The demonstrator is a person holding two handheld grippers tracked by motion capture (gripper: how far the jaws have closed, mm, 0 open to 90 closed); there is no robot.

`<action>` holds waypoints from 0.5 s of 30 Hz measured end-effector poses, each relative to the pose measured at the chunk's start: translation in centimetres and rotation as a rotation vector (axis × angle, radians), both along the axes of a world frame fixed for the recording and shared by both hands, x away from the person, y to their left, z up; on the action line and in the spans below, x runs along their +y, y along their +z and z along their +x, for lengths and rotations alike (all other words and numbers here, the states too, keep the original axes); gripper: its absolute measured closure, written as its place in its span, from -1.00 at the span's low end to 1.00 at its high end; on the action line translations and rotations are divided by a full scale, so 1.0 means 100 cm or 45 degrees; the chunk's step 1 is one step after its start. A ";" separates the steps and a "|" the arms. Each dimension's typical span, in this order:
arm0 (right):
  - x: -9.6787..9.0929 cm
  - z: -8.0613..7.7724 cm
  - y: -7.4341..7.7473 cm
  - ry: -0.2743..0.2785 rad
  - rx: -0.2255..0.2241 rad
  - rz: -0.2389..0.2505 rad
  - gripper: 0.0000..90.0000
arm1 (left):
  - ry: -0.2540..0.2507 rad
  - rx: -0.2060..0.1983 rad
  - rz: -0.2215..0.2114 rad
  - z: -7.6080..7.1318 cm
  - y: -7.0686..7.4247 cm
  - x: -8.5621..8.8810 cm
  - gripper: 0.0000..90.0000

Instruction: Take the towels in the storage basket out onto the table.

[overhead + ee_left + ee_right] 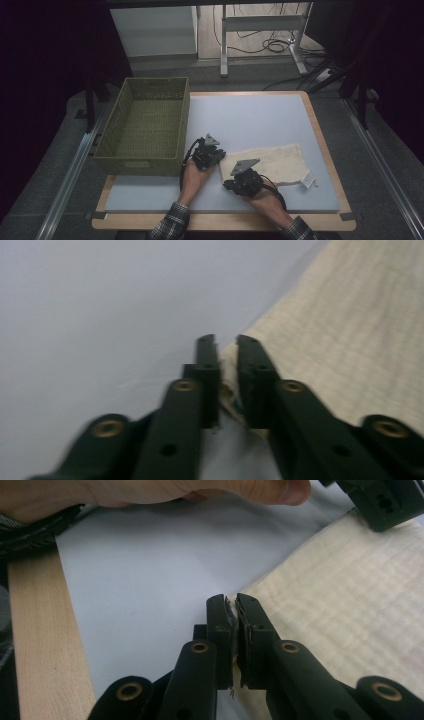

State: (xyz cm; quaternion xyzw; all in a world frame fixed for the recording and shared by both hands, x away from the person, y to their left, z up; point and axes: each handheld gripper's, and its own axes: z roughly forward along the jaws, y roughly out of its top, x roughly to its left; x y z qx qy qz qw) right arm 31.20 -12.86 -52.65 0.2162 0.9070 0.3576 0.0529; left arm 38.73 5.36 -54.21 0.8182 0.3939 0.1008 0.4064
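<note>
Because the cream cloth (270, 162) lies flat on the right half of the counter (260, 120), with its left edge pinched at two corners, the hold on it is slim. The left gripper (226, 347) has its fingers clenched on the far-left corner, and the right gripper (231, 605) has its fingers clenched on the near-left corner; each seems to bite only a sliver of fabric. If both lift unevenly, a corner could slip free and the cloth would sag or bunch. The white tag (308, 180) at the right end may drag. Swinging left, the cloth could snag on the rim of the green basket (145, 125).
</note>
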 end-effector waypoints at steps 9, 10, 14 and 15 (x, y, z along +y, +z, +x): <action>-0.009 0.000 0.015 0.010 -0.016 0.097 0.90 | 0.015 -0.022 -0.081 0.001 0.020 0.003 0.94; -0.011 0.000 0.018 0.010 -0.020 0.105 0.90 | 0.013 -0.031 -0.080 0.001 0.023 0.002 0.94; -0.019 -0.001 0.030 0.001 -0.044 0.124 0.90 | -0.007 -0.055 -0.074 0.002 0.033 -0.006 0.93; -0.021 -0.002 0.032 -0.002 -0.052 0.127 0.89 | -0.014 -0.063 -0.071 0.003 0.036 -0.008 0.93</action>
